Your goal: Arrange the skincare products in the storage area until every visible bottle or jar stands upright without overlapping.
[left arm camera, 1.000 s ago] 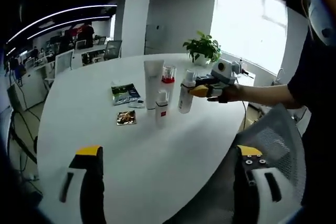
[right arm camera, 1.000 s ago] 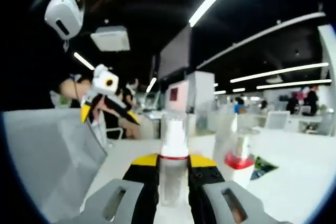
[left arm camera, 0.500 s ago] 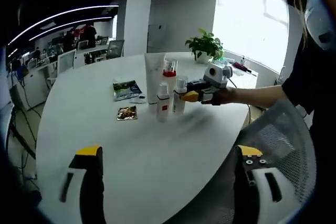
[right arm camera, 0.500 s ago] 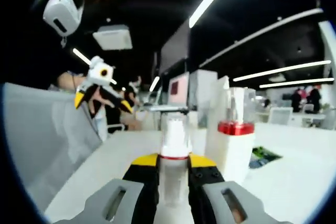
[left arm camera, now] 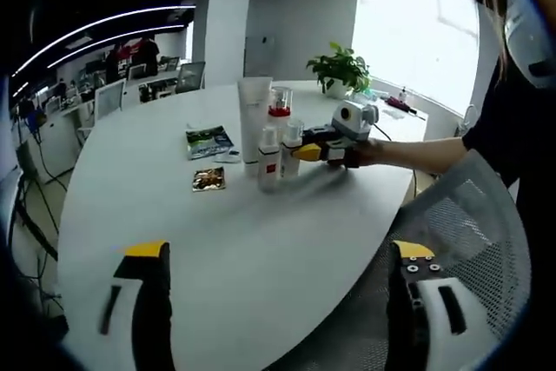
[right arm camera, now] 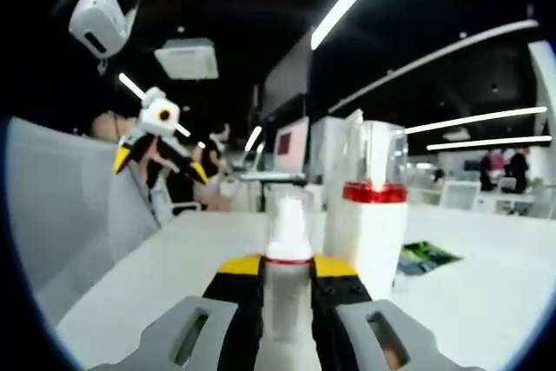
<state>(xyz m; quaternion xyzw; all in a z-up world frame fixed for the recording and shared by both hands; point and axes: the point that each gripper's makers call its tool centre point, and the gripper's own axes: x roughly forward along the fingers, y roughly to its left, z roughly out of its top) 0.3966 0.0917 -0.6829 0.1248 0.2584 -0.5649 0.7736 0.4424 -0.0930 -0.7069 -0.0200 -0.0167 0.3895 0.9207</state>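
On the white round table [left arm camera: 261, 249] stand a tall white tube [left arm camera: 254, 119], a red-collared bottle with a clear cap [left arm camera: 279, 115] and a small white bottle with a red label [left arm camera: 268, 161]. My right gripper [left arm camera: 306, 153] holds a white pump bottle [left arm camera: 289, 147] upright, close beside the red-label bottle. In the right gripper view the jaws [right arm camera: 287, 271] are shut on that pump bottle [right arm camera: 288, 228], with the red-collared bottle [right arm camera: 372, 236] just to its right. My left gripper [left arm camera: 282, 301] hangs open over the table's near edge, also seen held up by a hand [right arm camera: 156, 141].
A green packet [left arm camera: 207, 140] and a small brown sachet [left arm camera: 208, 179] lie left of the bottles. A potted plant [left arm camera: 340, 71] stands at the table's far side. A grey mesh chair [left arm camera: 469, 241] is at the near right, by the person's dark sleeve.
The right gripper has carried the pump bottle leftward and down, in next to the group of bottles. The red-collared bottle now looms larger in the right gripper view. The left gripper stays open.
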